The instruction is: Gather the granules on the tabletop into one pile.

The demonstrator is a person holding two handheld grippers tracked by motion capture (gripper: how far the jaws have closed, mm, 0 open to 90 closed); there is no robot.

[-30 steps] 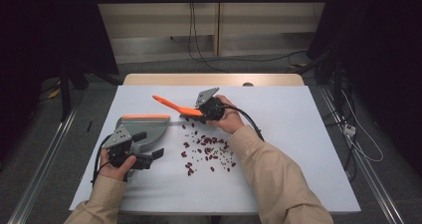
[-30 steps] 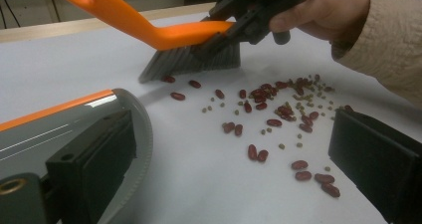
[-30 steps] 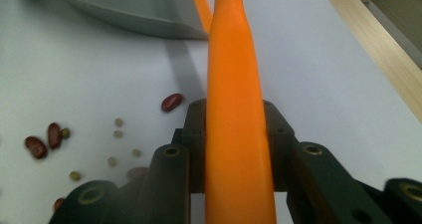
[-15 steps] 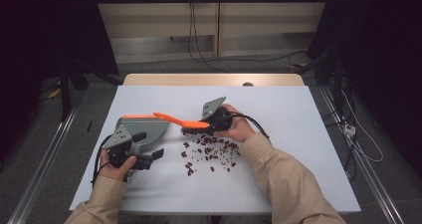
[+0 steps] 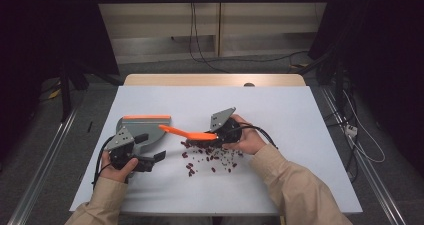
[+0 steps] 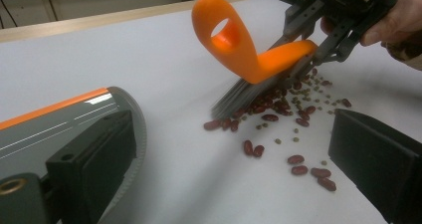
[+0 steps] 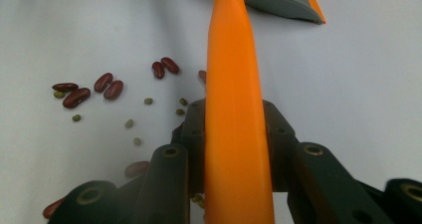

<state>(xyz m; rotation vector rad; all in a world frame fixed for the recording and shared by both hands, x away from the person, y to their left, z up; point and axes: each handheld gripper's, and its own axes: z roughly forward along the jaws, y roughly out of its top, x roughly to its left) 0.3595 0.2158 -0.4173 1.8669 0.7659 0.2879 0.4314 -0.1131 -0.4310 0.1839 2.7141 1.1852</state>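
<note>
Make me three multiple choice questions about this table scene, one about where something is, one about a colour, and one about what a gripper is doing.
1. Where is the dustpan?
A. Right of the beans
B. Left of the beans
C. On the floor

2. What colour is the brush handle?
A. Orange
B. Blue
C. White

3. What is the right gripper doing?
A. Hanging open over the table
B. Clamped on a bean
C. Clamped on the brush

Answers:
1 B: the high view shows the dustpan by the left gripper, with the beans to its right.
2 A: the looped handle is orange in the left gripper view.
3 C: the right gripper view shows its jaws closed on the handle.
</note>
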